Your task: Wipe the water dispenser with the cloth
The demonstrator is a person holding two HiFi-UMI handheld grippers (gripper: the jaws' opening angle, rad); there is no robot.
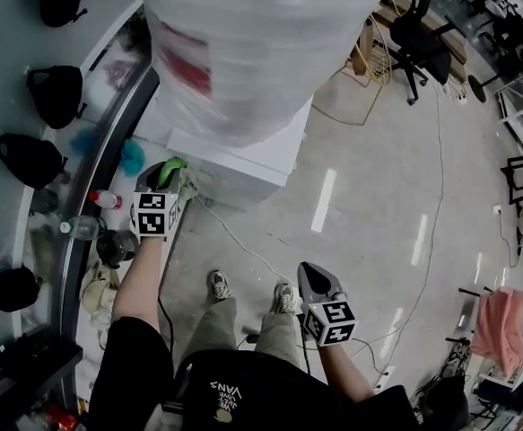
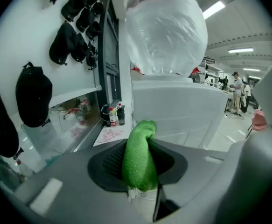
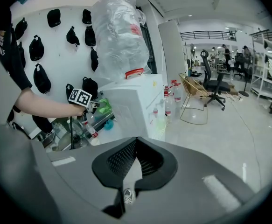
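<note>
Green cloth (image 2: pixel 140 148) pinched in left gripper (image 2: pixel 136 166) near water dispenser (image 2: pixel 177 111) | right gripper (image 3: pixel 135 158) closed, empty, held low | risk: cloth could be pulled free if snagged on an edge

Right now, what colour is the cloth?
The cloth is bright green; clearest in the left gripper view.

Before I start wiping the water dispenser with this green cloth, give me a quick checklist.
1. Grip: green cloth clamped in left gripper, ok.
2. Contact: cloth touching water dispenser, cannot tell; close beside it.
3. Spare hand: right gripper shut, empty, held low, ok.
4. Top: wrapped bottle upright on dispenser, ok.
5. Floor: white cable beside the shoes, not ok.
</note>
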